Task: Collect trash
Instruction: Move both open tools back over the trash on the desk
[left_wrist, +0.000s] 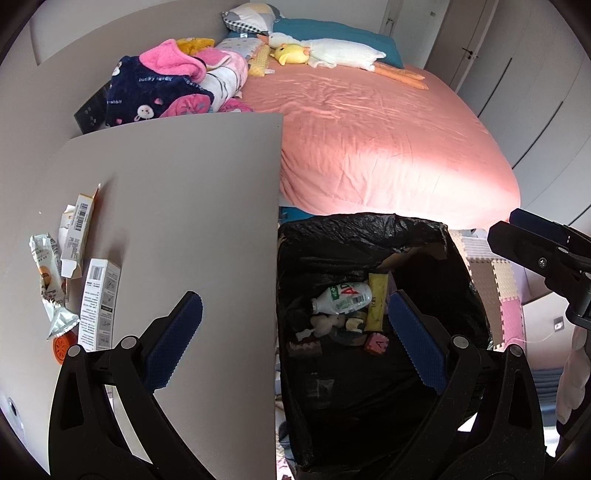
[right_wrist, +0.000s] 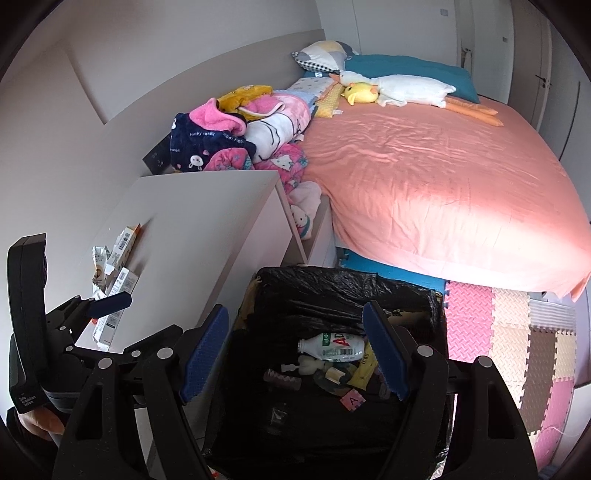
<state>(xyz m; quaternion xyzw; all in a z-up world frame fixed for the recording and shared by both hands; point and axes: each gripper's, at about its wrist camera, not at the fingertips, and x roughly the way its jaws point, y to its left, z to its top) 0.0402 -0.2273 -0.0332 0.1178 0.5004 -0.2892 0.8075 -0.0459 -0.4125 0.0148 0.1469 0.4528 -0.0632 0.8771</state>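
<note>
On the grey nightstand (left_wrist: 177, 192), at its left edge, lie a silver snack wrapper (left_wrist: 50, 284), a torn carton (left_wrist: 75, 236), a white box (left_wrist: 98, 306) and an orange cap (left_wrist: 62, 343). Beside it stands a bin lined with a black bag (left_wrist: 369, 236), holding a plastic bottle (left_wrist: 343, 297), a yellow packet (left_wrist: 376, 301) and a pink block (left_wrist: 376, 343). My left gripper (left_wrist: 295, 299) is open and empty, straddling the nightstand's edge and the bin. My right gripper (right_wrist: 295, 314) hangs open and empty over the bin (right_wrist: 332, 280) and the bottle (right_wrist: 332, 345).
A bed with a pink sheet (left_wrist: 388, 147) fills the far side, with a pile of clothes (left_wrist: 166, 85) and plush toys (left_wrist: 332, 51). Foam floor mats (right_wrist: 517, 332) lie right of the bin. A hand (right_wrist: 37, 424) holds the left gripper's handle.
</note>
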